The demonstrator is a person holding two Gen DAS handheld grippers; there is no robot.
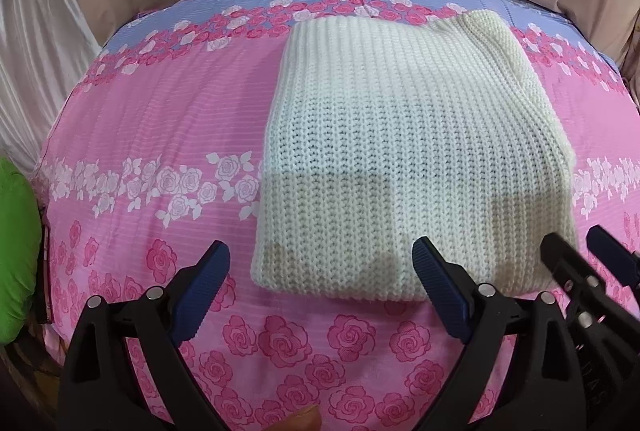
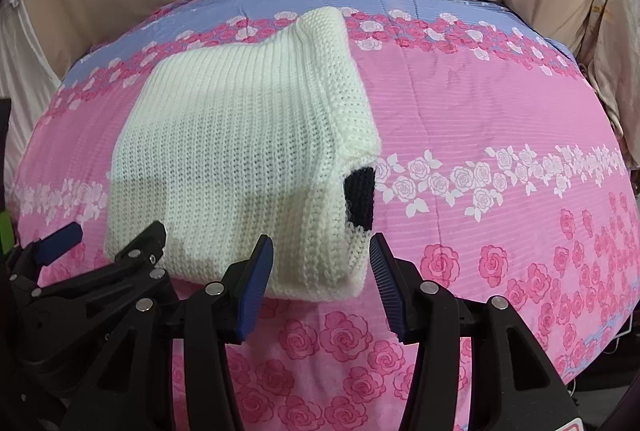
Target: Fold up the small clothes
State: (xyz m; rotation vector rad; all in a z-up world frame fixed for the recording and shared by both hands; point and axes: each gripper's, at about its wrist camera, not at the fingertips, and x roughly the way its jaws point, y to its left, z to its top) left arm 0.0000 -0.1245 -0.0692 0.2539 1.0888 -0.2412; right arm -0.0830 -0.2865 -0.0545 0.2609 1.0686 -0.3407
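The white knitted sweater (image 1: pixel 404 167) lay folded into a thick rectangle on the pink rose-print bedcover (image 1: pixel 160 119); in the left wrist view it filled the middle and the 1 o'clock part of the frame, with its near edge at about 6 o'clock just ahead of the fingers. A narrower flap ran along its right side, and in the right wrist view a small black patch (image 2: pixel 359 196) showed at that side, near 3 o'clock of the bundle.

The left gripper (image 1: pixel 320 287) had its jaws wide apart and held nothing; its right finger sat over the near edge of the knit, its left finger over bare cover. The right gripper (image 2: pixel 321 271) was likewise spread and empty, its fingers straddling the near right corner of the sweater, whether touching the cloth I could not tell.

As a judgement, the folding looked far along: the sleeves seemed tucked in and the body doubled over. The step in hand appeared to be either a last fold or a tidy-up. If one more fold was meant, the next move would call for both grippers to close on the near edge, one at each corner, lift together and carry it toward 12 o'clock evenly, since thick knit can slip and spring open.
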